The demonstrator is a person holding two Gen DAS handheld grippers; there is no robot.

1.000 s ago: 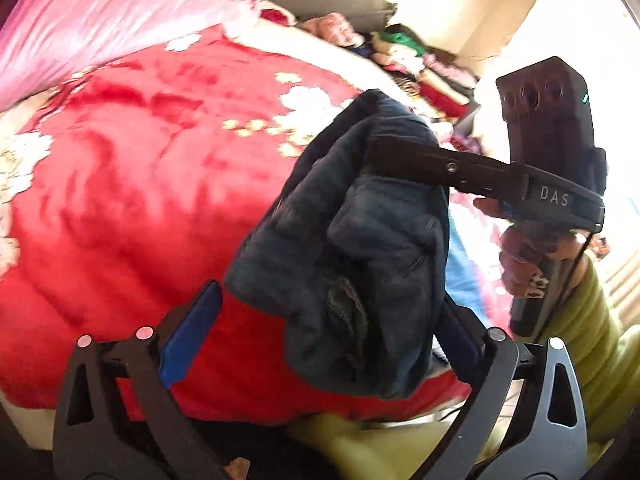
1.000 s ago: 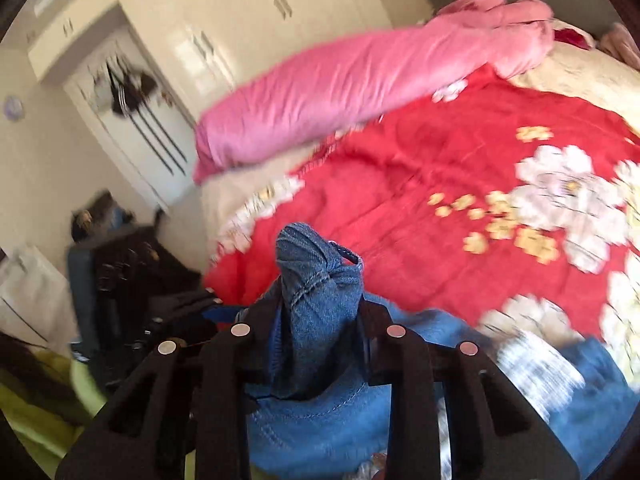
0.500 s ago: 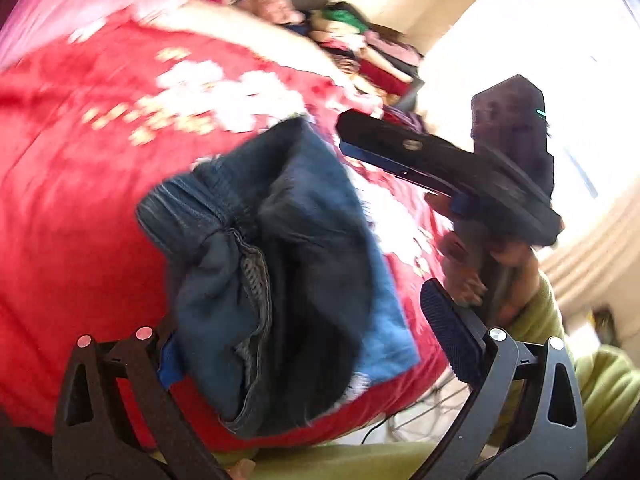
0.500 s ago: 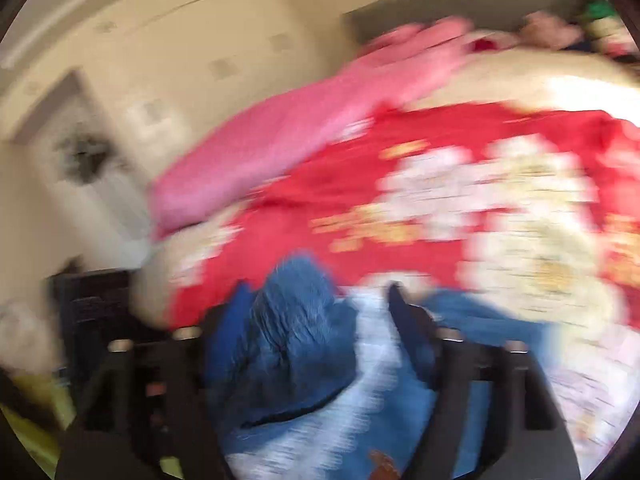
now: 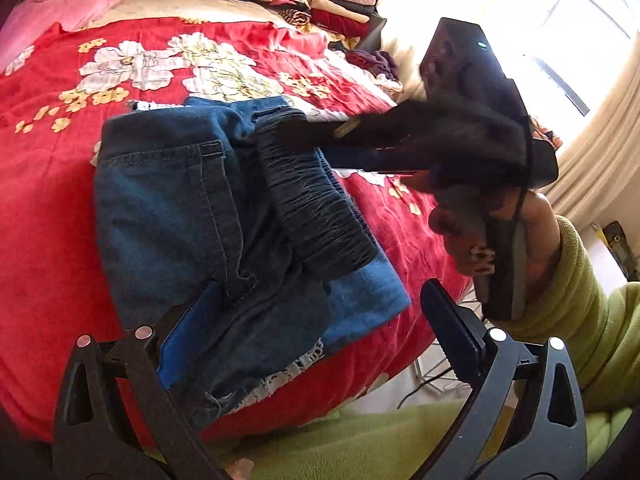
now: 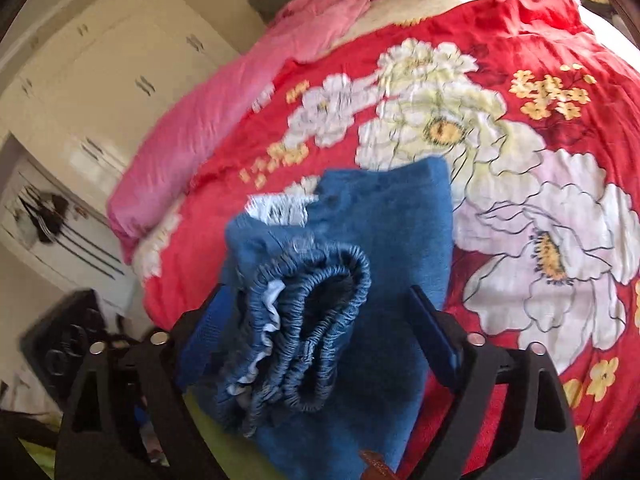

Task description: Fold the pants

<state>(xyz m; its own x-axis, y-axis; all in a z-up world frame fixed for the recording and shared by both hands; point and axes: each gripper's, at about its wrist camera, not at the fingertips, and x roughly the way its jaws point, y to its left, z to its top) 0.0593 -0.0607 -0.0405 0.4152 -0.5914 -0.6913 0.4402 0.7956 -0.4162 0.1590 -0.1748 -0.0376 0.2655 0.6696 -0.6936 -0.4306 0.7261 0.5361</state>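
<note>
Nearest, the left tongs (image 5: 316, 332) are standing spread over the denim pants (image 5: 224, 216), and the right tongs (image 6: 320, 320) are spread around the bunched elastic waistband (image 6: 304, 344). The pants are lying folded on the red floral bedspread (image 6: 520, 120); probably only tidying is remaining.

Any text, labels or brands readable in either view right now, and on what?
Nothing can be read in either view.
Brown patch on the pants: cut off at the frame edge, unreadable.
Right gripper body: motion-blurred, no lettering legible.
</note>
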